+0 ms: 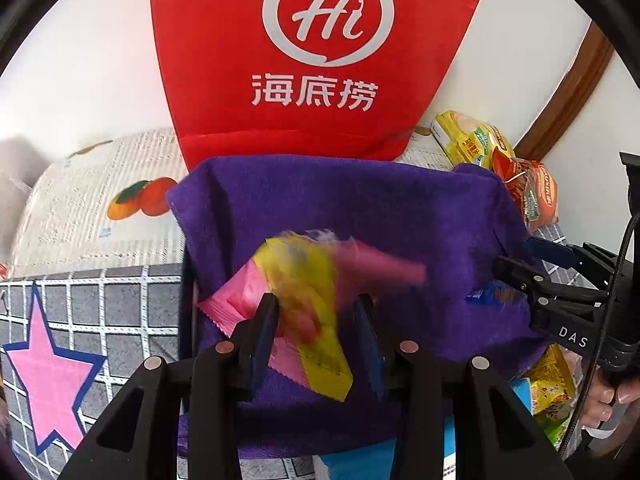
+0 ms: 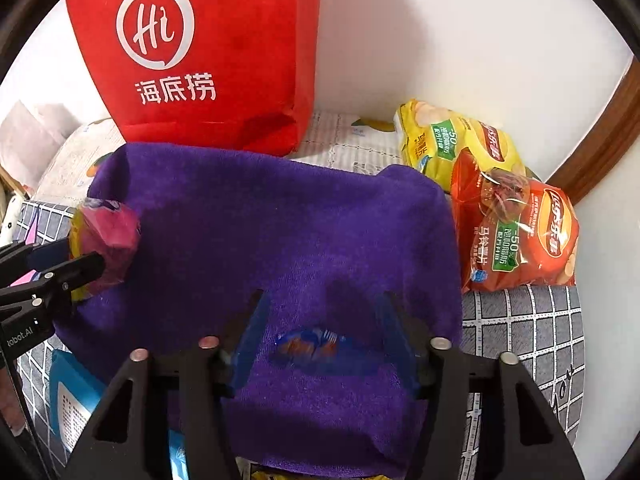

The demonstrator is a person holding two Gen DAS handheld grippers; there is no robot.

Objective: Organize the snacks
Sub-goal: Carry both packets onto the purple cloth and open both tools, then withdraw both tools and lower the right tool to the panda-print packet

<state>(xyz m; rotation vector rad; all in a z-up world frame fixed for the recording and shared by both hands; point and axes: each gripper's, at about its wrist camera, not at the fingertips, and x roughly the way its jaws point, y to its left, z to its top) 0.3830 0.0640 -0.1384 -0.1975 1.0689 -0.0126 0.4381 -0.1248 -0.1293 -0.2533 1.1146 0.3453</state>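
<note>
My left gripper is shut on a bunch of small snack packets, pink and yellow, held over the purple towel; the same bunch shows in the right wrist view. My right gripper is open, its fingers either side of a small blue snack packet that lies on the purple towel. The blue packet also shows blurred in the left wrist view, next to the right gripper.
A red bag with a "Hi" logo stands behind the towel against the white wall. A yellow crisp bag and an orange crisp bag lie at the right. A blue box sits at the lower left. The bedding has a grey grid with a pink star.
</note>
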